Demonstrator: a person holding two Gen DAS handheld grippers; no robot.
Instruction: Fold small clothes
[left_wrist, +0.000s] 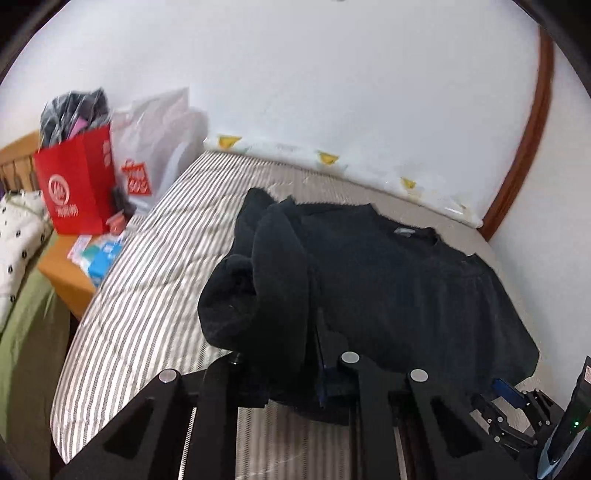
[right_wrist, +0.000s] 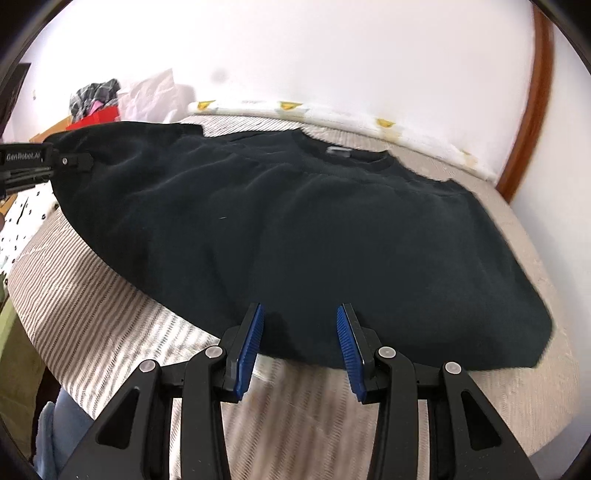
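Left gripper (left_wrist: 295, 354): clamped on bunched fabric at the left side of the black knitted sweater (left_wrist: 388, 280); that side is held lifted and rolled inward over the body, and the fingers are largely buried in cloth in the left wrist view.
Sweater position: laid across the grey-and-white striped mattress (left_wrist: 147, 280), collar and small label toward the white wall, hem toward the cameras; the body is seen spread flat in the right wrist view.
Right gripper (right_wrist: 299, 343): jaws held apart, blue ribbed pads (right_wrist: 251, 347) on either side of the near hem, nothing gripped; whether the pads touch the cloth cannot be told.
Progress: judged early. A first side fold appears under way and is not yet laid down; the right side, the sleeves and the final halving seem left to do. No finished pile is visible.
Red paper bag (left_wrist: 79, 184): stood at the left past the mattress on an orange wooden surface, stuffed with dark and checked garments.
White plastic bag (left_wrist: 155, 133): beside the red one, contents not discernible.
Small packets (left_wrist: 99, 254): scattered blue and white, in front of the red bag.
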